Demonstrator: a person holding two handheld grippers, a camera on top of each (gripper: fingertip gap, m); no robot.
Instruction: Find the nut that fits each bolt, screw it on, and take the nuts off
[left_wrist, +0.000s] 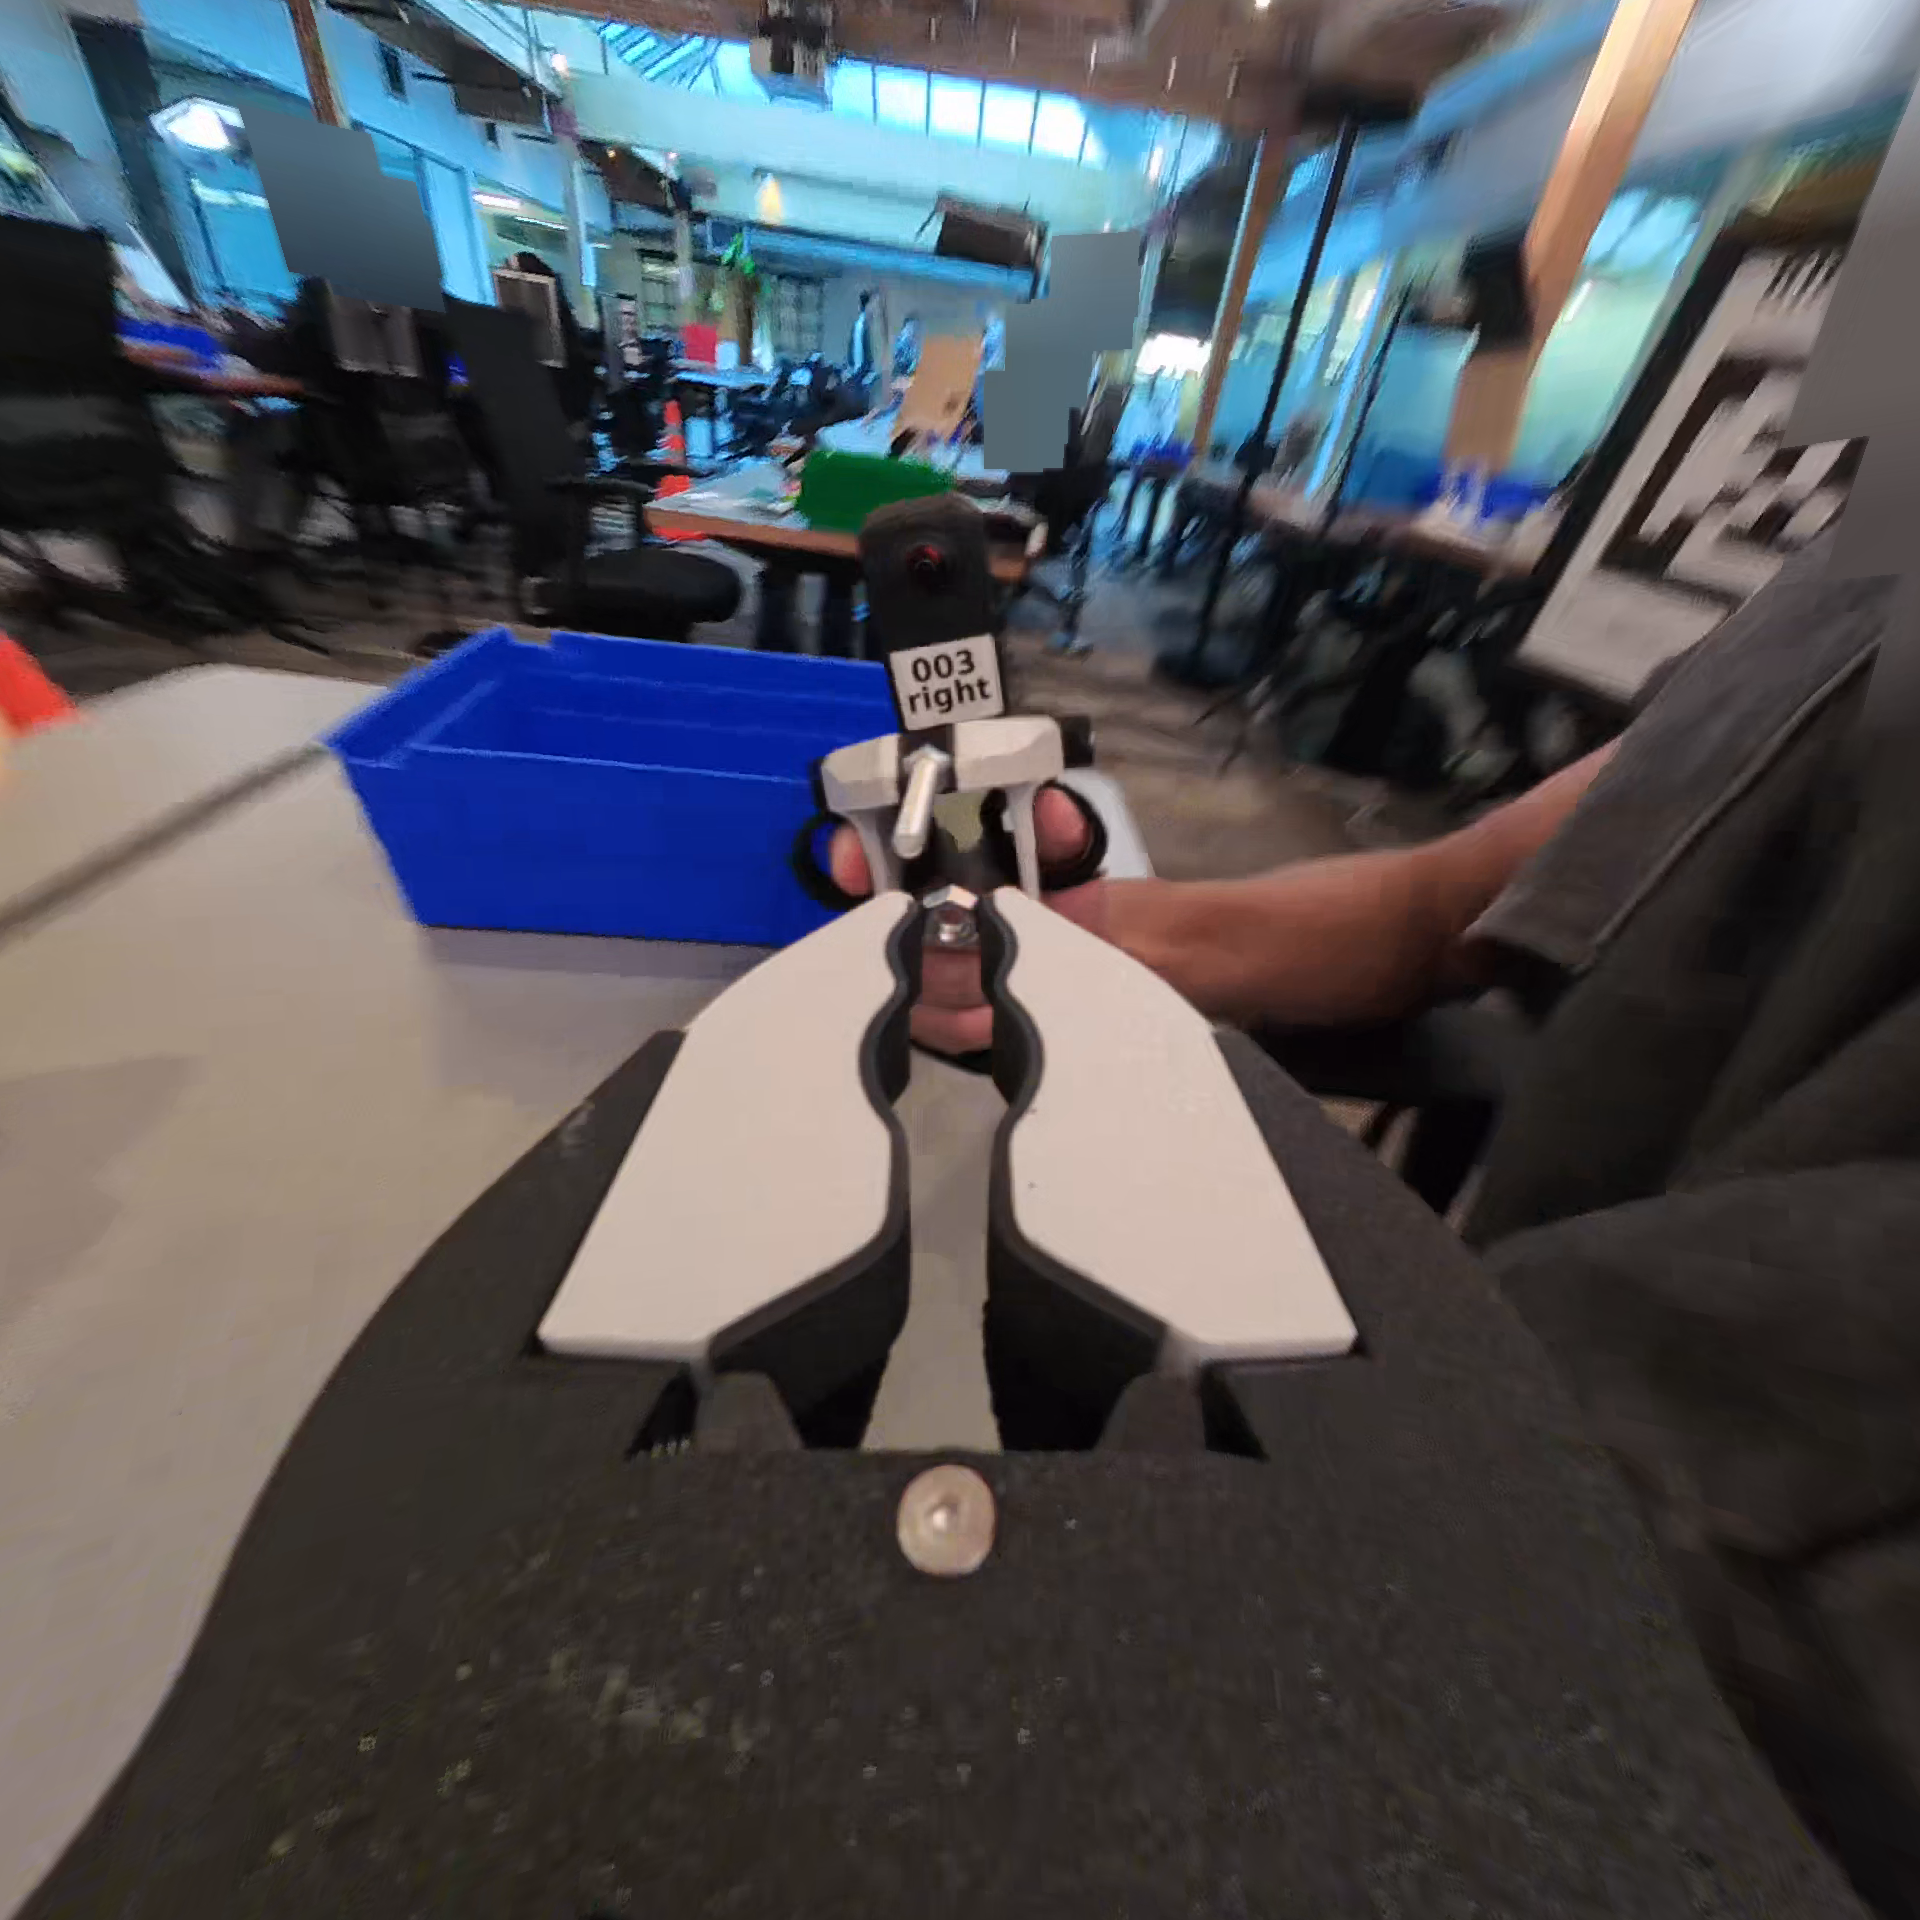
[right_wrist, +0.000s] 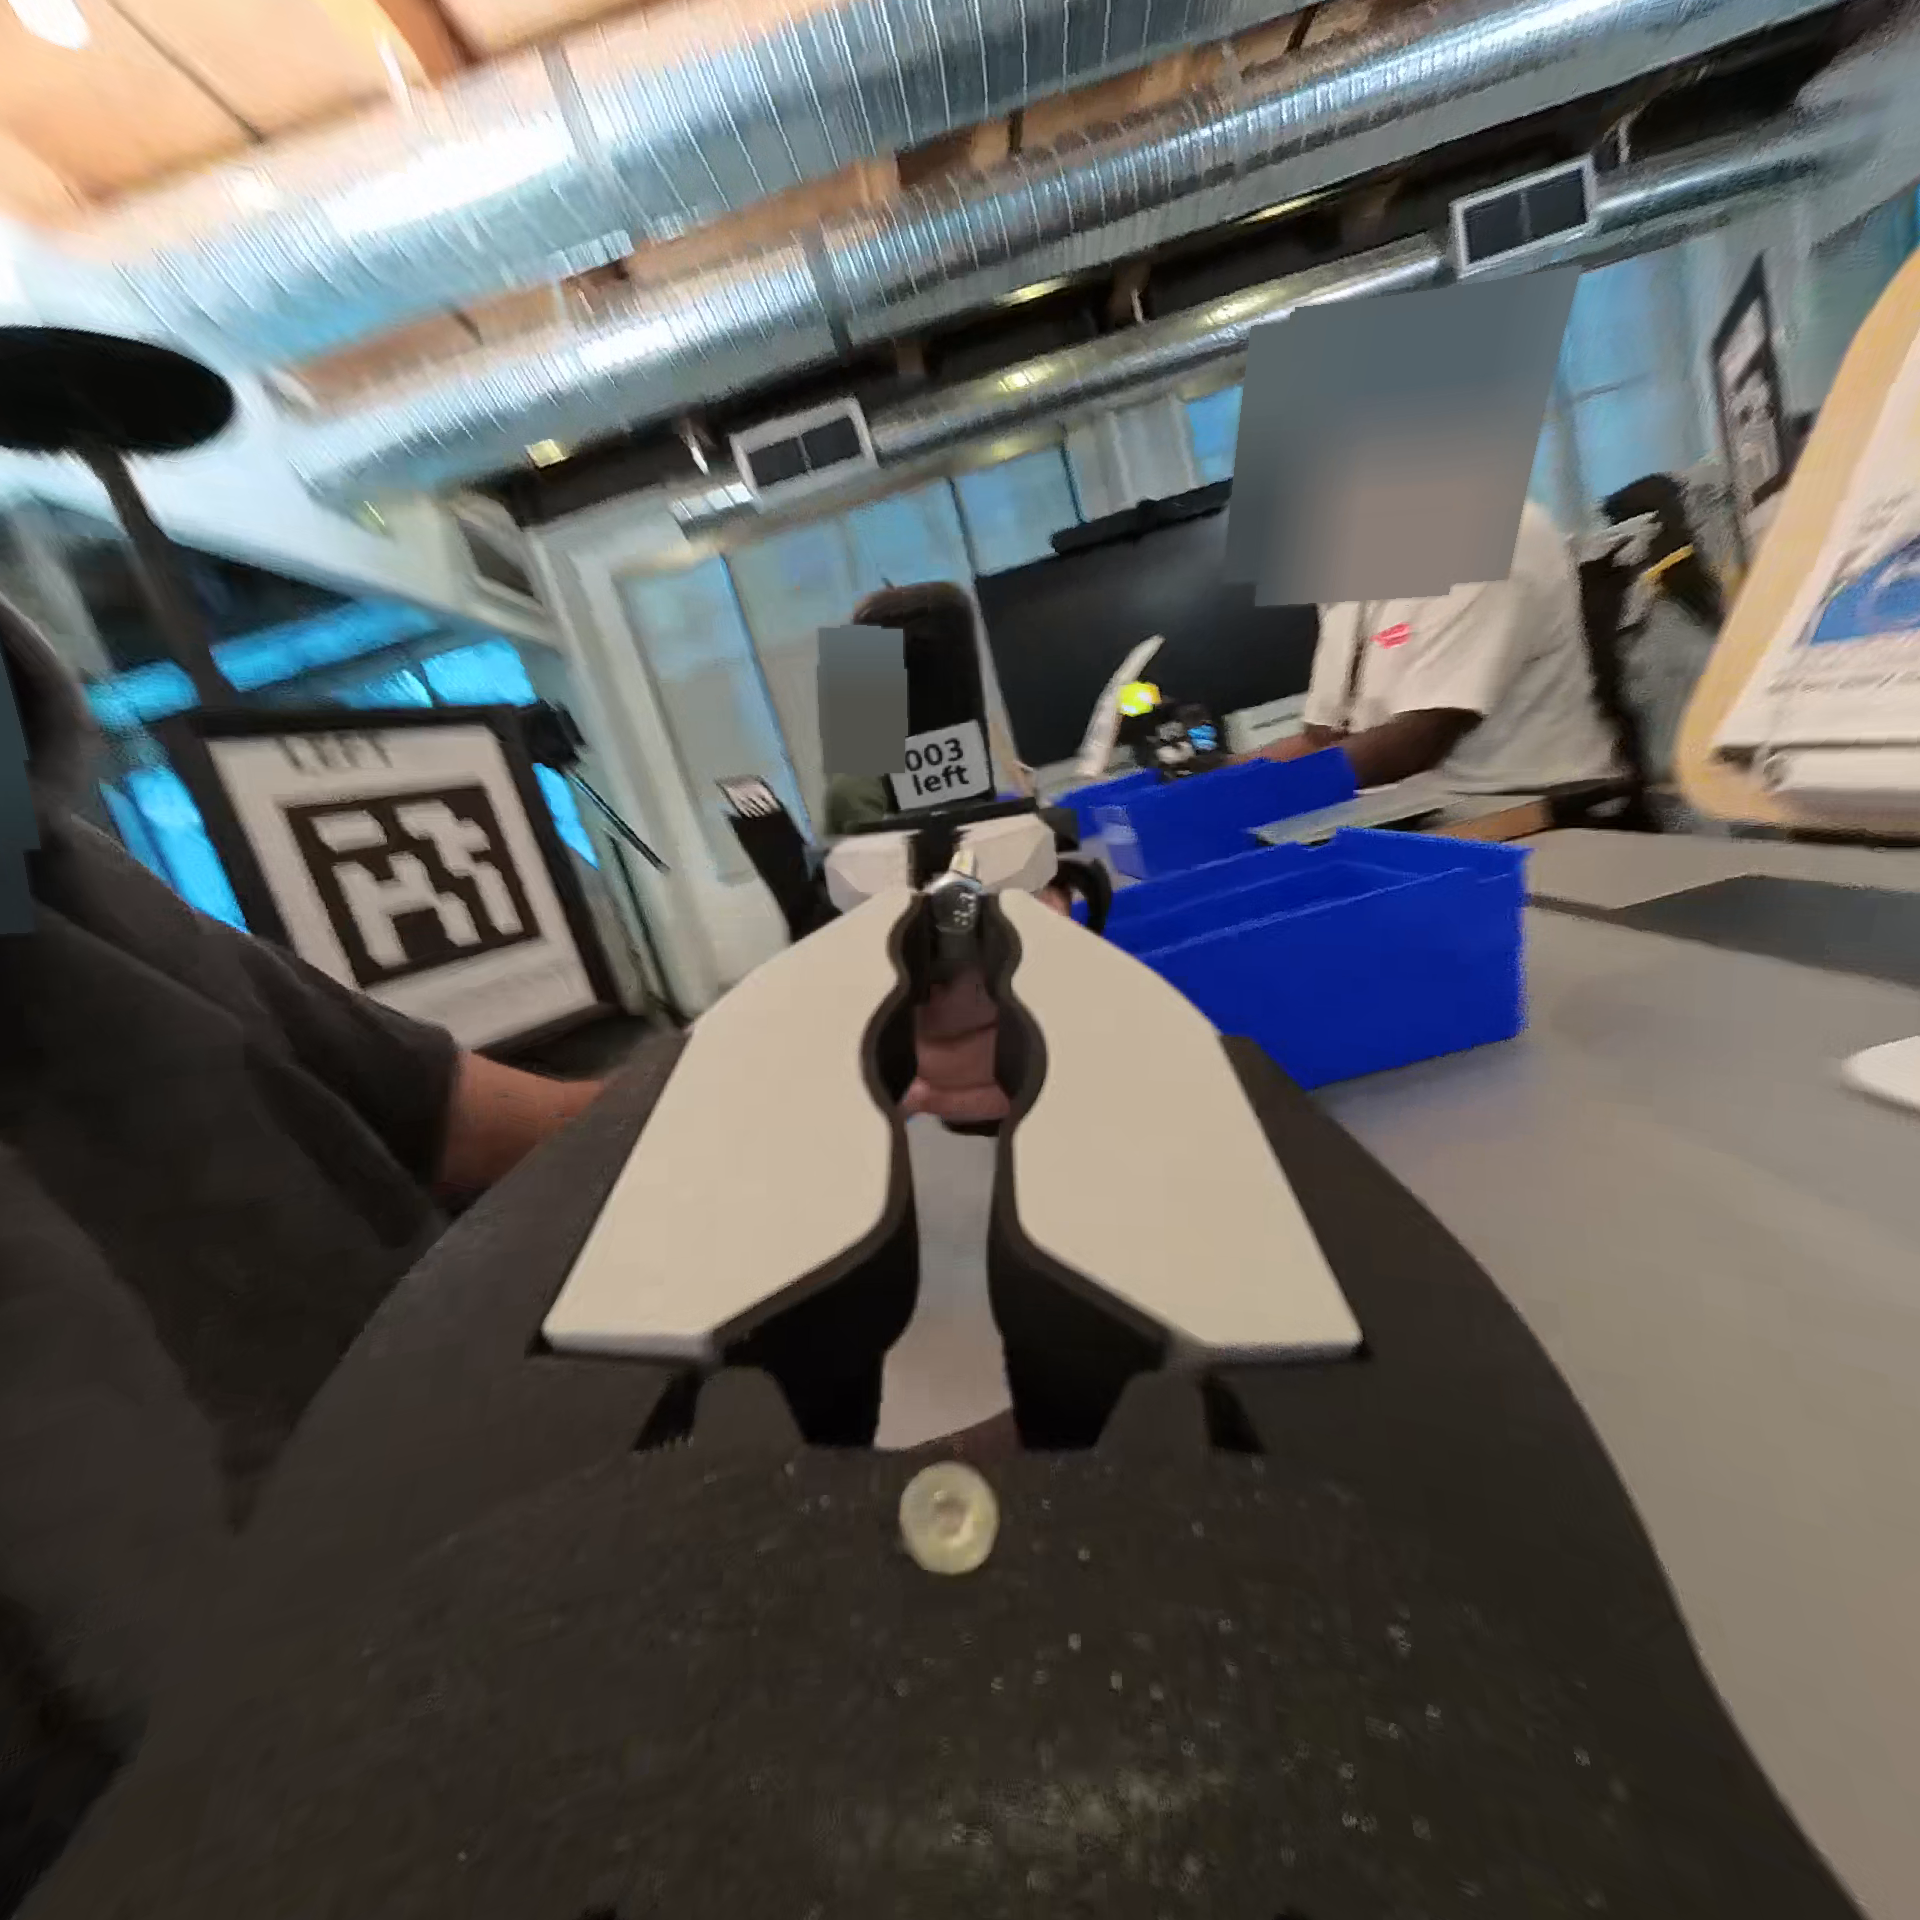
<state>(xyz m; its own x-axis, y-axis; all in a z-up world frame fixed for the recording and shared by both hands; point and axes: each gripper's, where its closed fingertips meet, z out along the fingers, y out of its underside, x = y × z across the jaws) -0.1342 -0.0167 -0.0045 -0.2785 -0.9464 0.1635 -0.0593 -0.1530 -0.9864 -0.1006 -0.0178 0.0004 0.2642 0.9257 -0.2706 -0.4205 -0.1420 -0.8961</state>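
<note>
My left gripper (left_wrist: 951, 916) is shut on a small silver hex nut (left_wrist: 951, 900) at its fingertips. My right gripper (left_wrist: 945, 831) faces it, tip to tip and close, and holds a silver bolt (left_wrist: 912, 810) with the shaft angled downward. In the right wrist view, my right gripper (right_wrist: 956, 916) is shut on the bolt (right_wrist: 956, 912). The left gripper (right_wrist: 958, 871) sits just beyond it, with the nut (right_wrist: 966, 864) showing as a small silver point. Both grippers are held in the air above the near side of the grey table (left_wrist: 208, 1143).
A blue plastic bin (left_wrist: 623, 790) stands on the table behind the grippers; it also shows in the right wrist view (right_wrist: 1330, 956), with another blue bin (right_wrist: 1205, 805) farther back. The person's forearm (left_wrist: 1299, 925) reaches in from the right. A seated person in a white shirt (right_wrist: 1455, 686) is at the far side. My hands' fingertips stand some 4 centimeters from each other.
</note>
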